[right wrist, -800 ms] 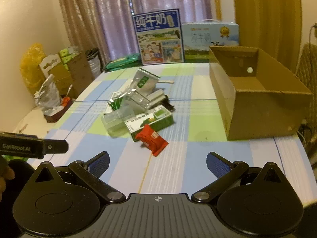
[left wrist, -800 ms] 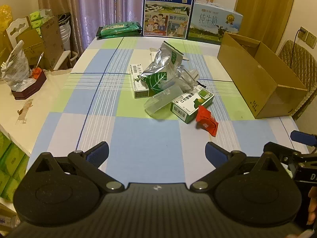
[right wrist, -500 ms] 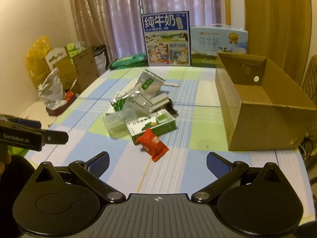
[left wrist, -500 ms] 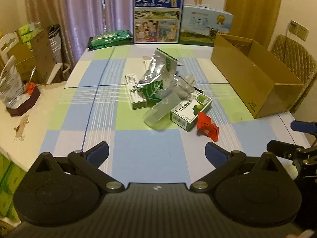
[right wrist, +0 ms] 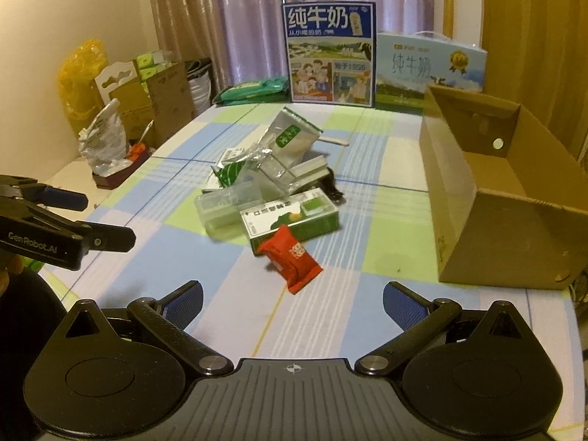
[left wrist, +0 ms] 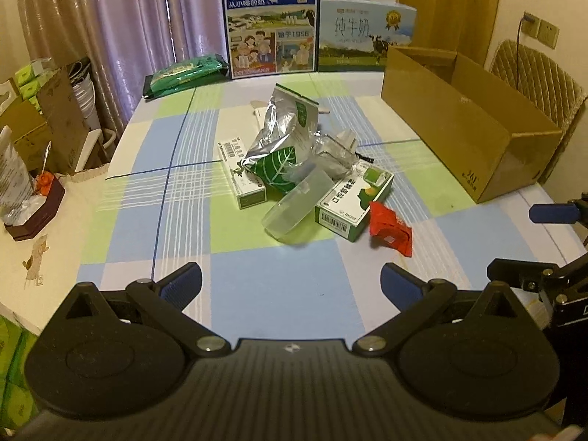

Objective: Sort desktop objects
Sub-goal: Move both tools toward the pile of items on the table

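Left wrist view. The left gripper (left wrist: 290, 281) is held low over the near edge of the tabletop (left wrist: 279, 294), level and pointed at 12 o'clock toward the pile. Its jaws are spread wide and nothing is between them. The pile lies mid-tabletop: a red packet (left wrist: 390, 228) nearest, at 1 o'clock; a green box (left wrist: 354, 204) touching it on the far side; a clear plastic case (left wrist: 296, 207) leaning against that box at 12 o'clock; a foil bag (left wrist: 281, 147) crumpled on top behind; a second, narrow box (left wrist: 242, 172) at 11 o'clock. The cardboard box (left wrist: 466, 136) stands open at 2 o'clock, well apart from the pile. Part of the right gripper is seen at 3 o'clock.

Right wrist view. The right gripper (right wrist: 292, 303) is likewise level and low, aimed at 12 o'clock, jaws fully apart and empty. The red packet (right wrist: 290, 255) lies directly ahead, free of the pile on its near side.

Handling, judged: the packet is taken to be light, soft and crinkly, likely slippery; a grip across its middle is preferred over the sealed ends. The two boxes should be stiff and light, best held across the narrow width. The foil bag is expected to crush and shift whatever it rests on.
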`<state>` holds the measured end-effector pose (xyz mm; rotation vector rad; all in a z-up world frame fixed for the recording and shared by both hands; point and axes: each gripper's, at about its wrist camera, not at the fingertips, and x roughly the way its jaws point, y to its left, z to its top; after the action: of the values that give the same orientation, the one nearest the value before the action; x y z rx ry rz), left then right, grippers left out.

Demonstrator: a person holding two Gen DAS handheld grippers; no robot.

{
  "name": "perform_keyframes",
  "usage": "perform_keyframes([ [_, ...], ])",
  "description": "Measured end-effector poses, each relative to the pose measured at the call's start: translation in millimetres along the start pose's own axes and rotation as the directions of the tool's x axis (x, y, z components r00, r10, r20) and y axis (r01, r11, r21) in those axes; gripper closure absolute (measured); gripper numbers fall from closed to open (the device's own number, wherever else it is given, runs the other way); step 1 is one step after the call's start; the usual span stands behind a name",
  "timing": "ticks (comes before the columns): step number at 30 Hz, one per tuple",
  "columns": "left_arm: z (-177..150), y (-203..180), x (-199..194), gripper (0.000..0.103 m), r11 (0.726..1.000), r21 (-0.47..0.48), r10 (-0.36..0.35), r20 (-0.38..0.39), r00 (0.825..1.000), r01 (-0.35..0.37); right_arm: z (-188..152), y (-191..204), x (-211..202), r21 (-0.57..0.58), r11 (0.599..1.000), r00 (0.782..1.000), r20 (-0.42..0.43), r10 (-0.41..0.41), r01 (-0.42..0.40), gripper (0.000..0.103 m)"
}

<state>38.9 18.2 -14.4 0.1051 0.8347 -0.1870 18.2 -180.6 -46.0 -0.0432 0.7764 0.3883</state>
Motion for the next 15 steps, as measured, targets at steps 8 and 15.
perform_keyframes([
  [8,10,2,12,0.001,0.998,0.065,-0.004,-0.026,1.0,0.006,2,-4,14,-0.002,1.0,1.0,-0.009,0.015,-0.015,0.002],
  [15,20,6,25,0.001,0.99,0.138,-0.017,-0.06,0.998,0.026,3,-9,29,-0.035,0.999,0.999,-0.029,0.019,-0.02,0.002],
])
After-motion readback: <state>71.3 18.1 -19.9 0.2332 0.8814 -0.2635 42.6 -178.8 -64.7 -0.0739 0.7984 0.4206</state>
